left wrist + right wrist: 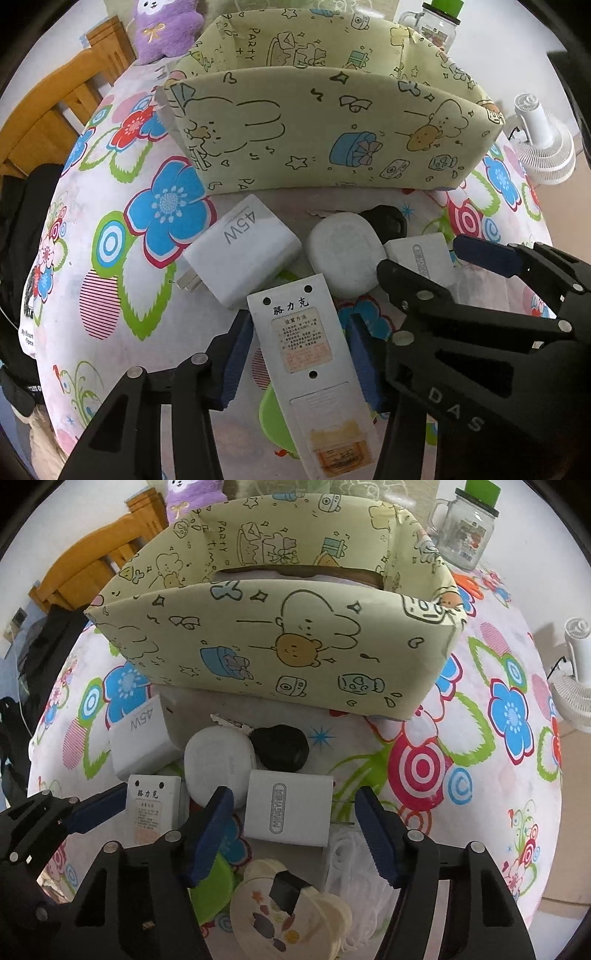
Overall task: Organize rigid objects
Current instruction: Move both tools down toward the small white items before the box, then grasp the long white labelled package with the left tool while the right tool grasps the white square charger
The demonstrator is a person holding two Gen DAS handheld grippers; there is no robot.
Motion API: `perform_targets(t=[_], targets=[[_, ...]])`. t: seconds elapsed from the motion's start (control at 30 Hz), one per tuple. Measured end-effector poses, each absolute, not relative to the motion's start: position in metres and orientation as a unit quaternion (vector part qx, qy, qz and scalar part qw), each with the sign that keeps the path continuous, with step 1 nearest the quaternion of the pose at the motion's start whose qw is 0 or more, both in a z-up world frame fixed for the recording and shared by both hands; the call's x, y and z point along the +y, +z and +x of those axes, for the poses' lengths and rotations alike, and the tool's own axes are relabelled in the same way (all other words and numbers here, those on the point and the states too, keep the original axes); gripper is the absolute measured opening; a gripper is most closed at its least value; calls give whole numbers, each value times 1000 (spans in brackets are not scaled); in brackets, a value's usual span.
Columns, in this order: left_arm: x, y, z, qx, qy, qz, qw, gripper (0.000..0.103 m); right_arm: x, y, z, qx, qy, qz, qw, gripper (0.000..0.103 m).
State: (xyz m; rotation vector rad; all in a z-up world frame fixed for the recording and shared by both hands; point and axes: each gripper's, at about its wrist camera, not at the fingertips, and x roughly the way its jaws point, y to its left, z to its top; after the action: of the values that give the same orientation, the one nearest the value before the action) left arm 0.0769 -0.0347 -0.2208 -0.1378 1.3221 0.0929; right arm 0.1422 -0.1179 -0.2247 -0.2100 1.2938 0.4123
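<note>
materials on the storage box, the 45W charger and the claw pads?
Storage box: looks like stiff board wrapped in printed matte paper or fabric; creased folded corners, no gloss.
45W charger: hard white plastic, smooth satin shell with rounded edges and metal prongs.
Left claw pads: blue, ribbed, likely rubber or soft polymer on black, probably printed plastic arms.

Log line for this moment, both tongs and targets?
left tongs: open, astride long white remote | right tongs: open, around white rectangular charger | patterned yellow fabric box: behind, none visibly inside
</note>
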Motion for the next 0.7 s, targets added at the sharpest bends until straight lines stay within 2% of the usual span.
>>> perform_targets(t=[0.03,0.1,0.17,0.7], targets=[[-35,-221,77,613,44,-64,786,52,-117,-224,141,597,190,-96,774,69],[-34,-221,77,613,42,-65,786,50,-120,-223,141,594,188,-99,776,57],[-34,-221,78,613,40,-63,786,49,-120,-221,139,593,197,-100,775,51],[-30,-188,77,601,26,-75,795,47,-123,-192,135,583,191,-72,786,49]])
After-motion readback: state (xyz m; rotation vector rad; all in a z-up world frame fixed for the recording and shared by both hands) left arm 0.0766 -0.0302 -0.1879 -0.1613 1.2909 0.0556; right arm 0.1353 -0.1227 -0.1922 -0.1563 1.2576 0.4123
